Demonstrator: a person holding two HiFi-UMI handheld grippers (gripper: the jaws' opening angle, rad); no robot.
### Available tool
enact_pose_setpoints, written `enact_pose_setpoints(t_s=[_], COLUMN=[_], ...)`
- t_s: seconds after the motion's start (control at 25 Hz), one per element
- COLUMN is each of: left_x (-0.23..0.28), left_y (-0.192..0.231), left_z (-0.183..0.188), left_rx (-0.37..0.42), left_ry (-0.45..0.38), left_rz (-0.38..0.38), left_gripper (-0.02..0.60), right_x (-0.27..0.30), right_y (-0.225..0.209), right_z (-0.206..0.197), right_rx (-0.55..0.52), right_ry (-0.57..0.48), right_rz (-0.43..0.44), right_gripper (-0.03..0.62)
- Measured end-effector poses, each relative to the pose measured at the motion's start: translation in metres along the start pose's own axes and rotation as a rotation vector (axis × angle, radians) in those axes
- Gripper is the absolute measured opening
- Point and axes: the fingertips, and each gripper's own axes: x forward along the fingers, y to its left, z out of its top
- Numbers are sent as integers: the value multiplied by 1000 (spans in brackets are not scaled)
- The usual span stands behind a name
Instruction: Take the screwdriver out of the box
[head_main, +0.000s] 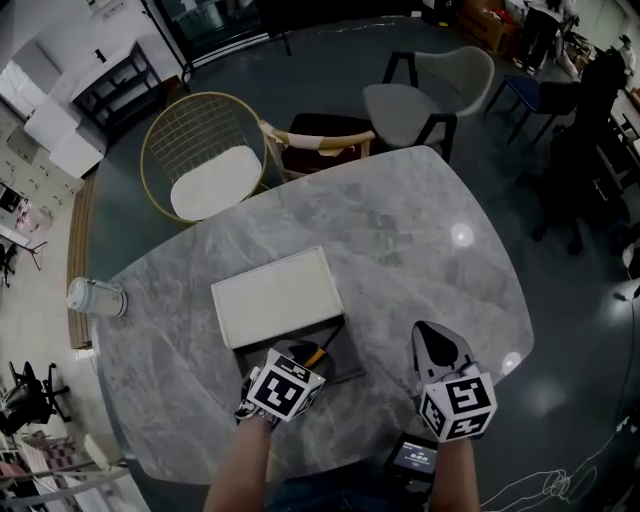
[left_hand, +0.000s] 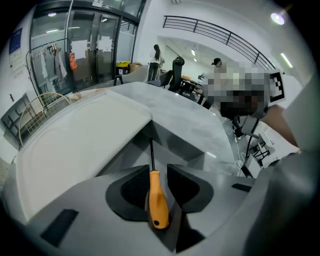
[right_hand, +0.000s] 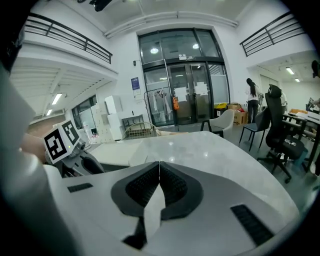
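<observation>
Orange-handled screwdriver lies between left gripper's spread fingers (right gripper's fingers pressed together).

**Screwdriver and box: two items**

1. Screwdriver: orange handle, thin dark shaft. It is laid flat in the tray of the box, with the shaft pointed toward the lid. The handle is seen between the parted jaws of the left gripper and is not clamped.
2. Box: flat and rectangular. The white lid is opened to the far side and the grey tray is exposed on the near side. It is set on the marbled table.
</observation>
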Motion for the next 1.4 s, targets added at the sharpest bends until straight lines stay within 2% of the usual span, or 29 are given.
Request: enact_pose_setpoints(t_s=[0.32, 0.44, 0.6, 0.88, 1.4], left_x=[24, 26, 27, 24, -13], left_y=[9, 8, 8, 12, 3], left_z=[-12, -13, -13, -14, -4], left_rx=[70, 53, 49, -45, -24], left_ry=[181, 200, 212, 194, 95], left_rz=[51, 59, 111, 115, 110], left_gripper=[101, 101, 96, 86, 84], right_x=[11, 10, 11, 12, -16], right_y=[-14, -19, -22, -19, -4], right_z=[-14, -19, -20, -2, 27], right_rx=[46, 52, 62, 42, 24], right_ry=[20, 33, 33, -2, -83], right_rz=[8, 5, 6, 23, -5], right_gripper=[25, 25, 26, 26, 26])
